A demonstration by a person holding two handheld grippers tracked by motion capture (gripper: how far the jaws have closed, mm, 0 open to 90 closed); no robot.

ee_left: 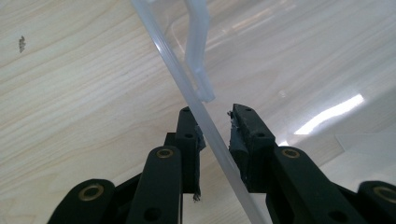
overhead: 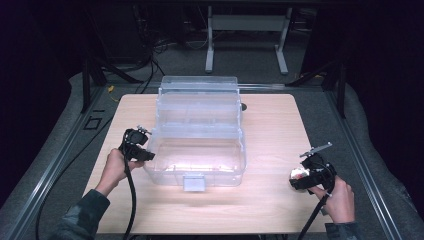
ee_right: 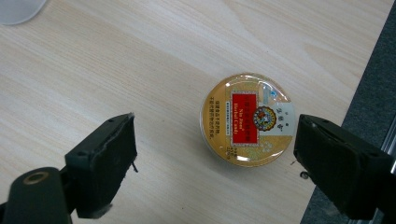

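Note:
A clear plastic tool box with stepped trays stands open in the middle of the wooden table. My left gripper is at the box's left wall. In the left gripper view the jaws sit close together with the box's clear rim running between the pads, gripped. A round gold tin with a red label lies flat near the table's right edge, also seen as the tin in the high view. My right gripper hovers over it, jaws wide apart, not touching; it shows as the right gripper.
The box's front latch faces the near edge. A small dark knob lies behind the box at right. Grey matting and metal rails border the table. A white desk frame stands beyond it. Bare wood lies between box and tin.

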